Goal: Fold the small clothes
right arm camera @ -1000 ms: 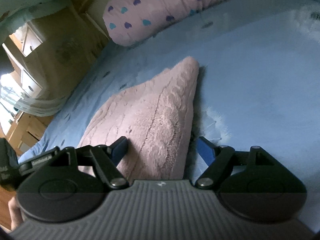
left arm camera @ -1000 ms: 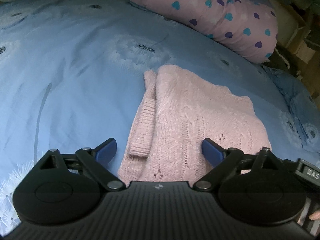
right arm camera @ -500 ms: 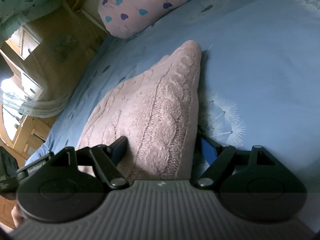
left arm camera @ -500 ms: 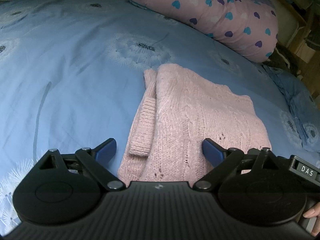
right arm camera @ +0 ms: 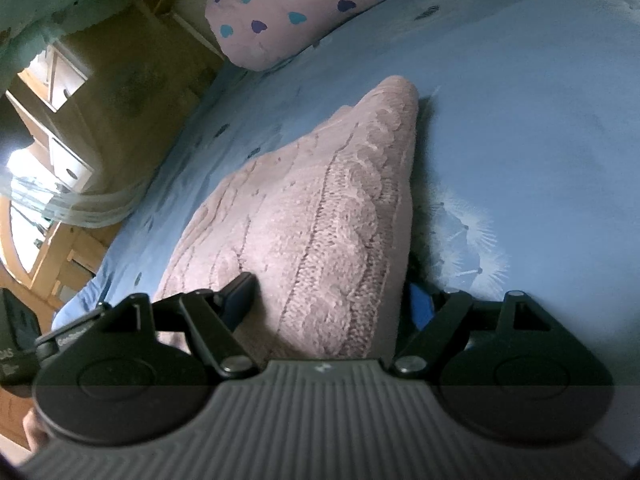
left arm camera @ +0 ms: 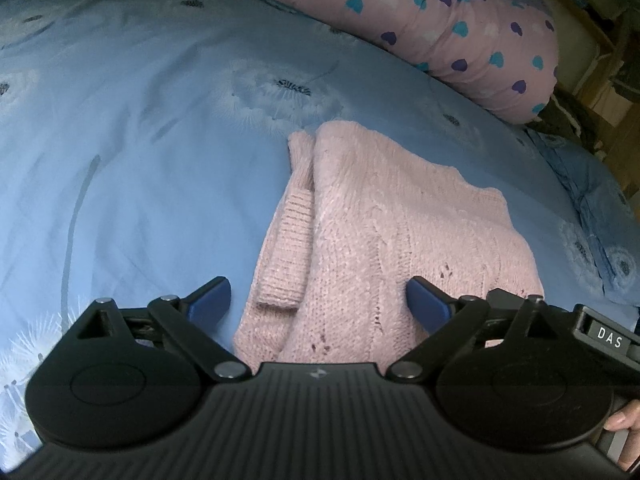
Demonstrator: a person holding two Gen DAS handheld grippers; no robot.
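A small pink knitted sweater [left arm camera: 384, 236] lies folded on the blue bedsheet [left arm camera: 140, 140], with a ribbed sleeve cuff [left arm camera: 286, 264] along its left side. My left gripper [left arm camera: 320, 300] is open, its blue-tipped fingers straddling the sweater's near edge just above it. The sweater shows in the right wrist view [right arm camera: 320, 216] with its cable pattern up. My right gripper [right arm camera: 332, 300] is open, its left finger over the knit and its right finger [right arm camera: 420, 308] down beside the sweater's right edge on the sheet [right arm camera: 520, 120].
A pink pillow with heart prints [left arm camera: 440, 28] lies at the far side of the bed, also in the right wrist view [right arm camera: 288, 12]. Wooden drawers [right arm camera: 56, 128] and a window stand past the bed's edge. A fold of blue cover [left arm camera: 592, 216] lies right of the sweater.
My right gripper has moved forward and lower along the sweater's right edge, and its view has tilted. My left gripper has barely moved.
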